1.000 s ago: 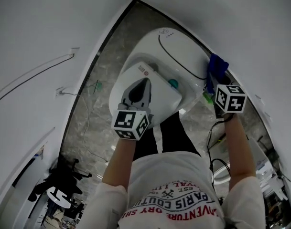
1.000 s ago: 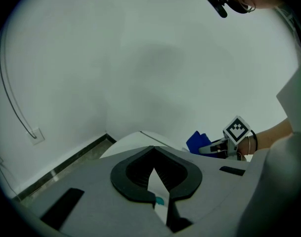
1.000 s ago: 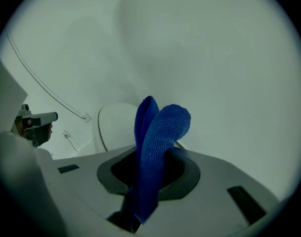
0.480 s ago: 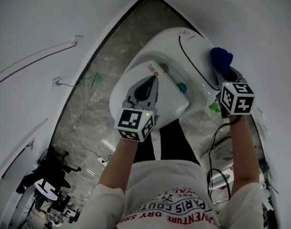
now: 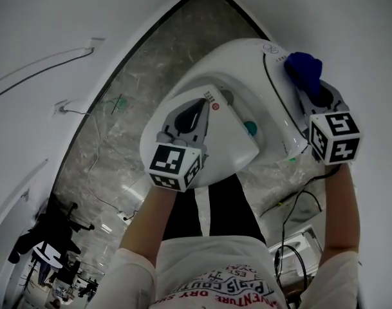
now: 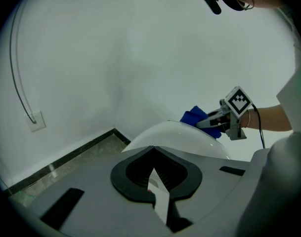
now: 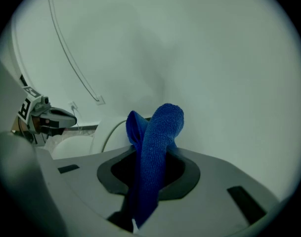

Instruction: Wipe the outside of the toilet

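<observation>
The white toilet (image 5: pixel 247 69) fills the middle of the head view, narrow end toward the corner of the walls. A blue cloth (image 5: pixel 303 68) is bunched against its right rim beside the wall, and my right gripper (image 5: pixel 307 84) is shut on it. In the right gripper view the blue cloth (image 7: pixel 152 152) stands up out of the jaws, with the toilet (image 7: pixel 108 130) behind. My left gripper (image 5: pixel 199 108) hovers over the toilet's flat near part, jaws together, nothing held. In the left gripper view the toilet (image 6: pixel 180 137) curves ahead, and the right gripper (image 6: pixel 217 122) with the cloth (image 6: pixel 194 117) shows beyond it.
Grey marble floor (image 5: pixel 118 127) runs left of the toilet between white walls. A cable (image 5: pixel 54 60) and a wall socket (image 5: pixel 60 108) sit on the left wall. Black cables (image 5: pixel 292 205) lie on the floor at right. A teal button (image 5: pixel 250 128) marks the toilet.
My right gripper has carried the blue cloth farther along the toilet's right rim, toward the wall corner. The left gripper has stayed over the toilet's near part.
</observation>
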`<state>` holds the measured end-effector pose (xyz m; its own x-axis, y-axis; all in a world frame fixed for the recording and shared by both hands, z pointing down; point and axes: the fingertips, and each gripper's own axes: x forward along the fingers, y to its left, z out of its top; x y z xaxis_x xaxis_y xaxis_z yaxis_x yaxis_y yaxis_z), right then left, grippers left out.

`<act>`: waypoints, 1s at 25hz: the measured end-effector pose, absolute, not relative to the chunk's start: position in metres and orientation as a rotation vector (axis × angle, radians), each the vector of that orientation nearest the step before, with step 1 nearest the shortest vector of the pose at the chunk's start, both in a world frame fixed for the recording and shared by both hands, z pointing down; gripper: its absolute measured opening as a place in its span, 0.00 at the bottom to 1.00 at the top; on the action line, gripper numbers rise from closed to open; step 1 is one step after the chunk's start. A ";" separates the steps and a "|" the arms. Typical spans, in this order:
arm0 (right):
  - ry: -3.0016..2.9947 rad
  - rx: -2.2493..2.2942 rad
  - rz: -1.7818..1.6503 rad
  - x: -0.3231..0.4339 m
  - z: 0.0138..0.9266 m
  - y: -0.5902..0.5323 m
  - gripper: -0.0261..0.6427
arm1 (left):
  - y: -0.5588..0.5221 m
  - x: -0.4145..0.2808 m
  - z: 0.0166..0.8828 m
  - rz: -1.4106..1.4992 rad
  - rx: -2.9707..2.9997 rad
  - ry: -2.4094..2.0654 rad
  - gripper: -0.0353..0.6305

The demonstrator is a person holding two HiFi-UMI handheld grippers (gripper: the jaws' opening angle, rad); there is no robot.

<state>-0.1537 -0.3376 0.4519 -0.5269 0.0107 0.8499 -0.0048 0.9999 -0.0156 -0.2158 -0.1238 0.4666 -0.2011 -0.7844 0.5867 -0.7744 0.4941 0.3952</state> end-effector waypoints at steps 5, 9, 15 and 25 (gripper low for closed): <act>-2.105 -0.086 -0.156 -0.187 0.456 -0.328 0.15 | -0.112 -0.233 0.480 -0.014 1.273 -1.992 0.06; -2.076 -0.139 -0.225 -0.208 0.461 -0.318 0.15 | -0.101 -0.244 0.485 -0.033 1.251 -2.005 0.06; -1.995 -0.298 -0.316 -0.245 0.469 -0.291 0.15 | -0.077 -0.257 0.492 -0.068 1.193 -2.021 0.06; -1.637 -0.584 -0.429 -0.286 0.508 -0.234 0.15 | -0.020 -0.275 0.505 -0.140 1.068 -2.046 0.06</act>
<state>-0.2864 -0.2341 0.5076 -0.0881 0.1296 0.9877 0.5972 0.8005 -0.0518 -0.2751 -0.0203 0.5052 -0.3180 -0.7294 0.6057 -0.6401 0.6364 0.4303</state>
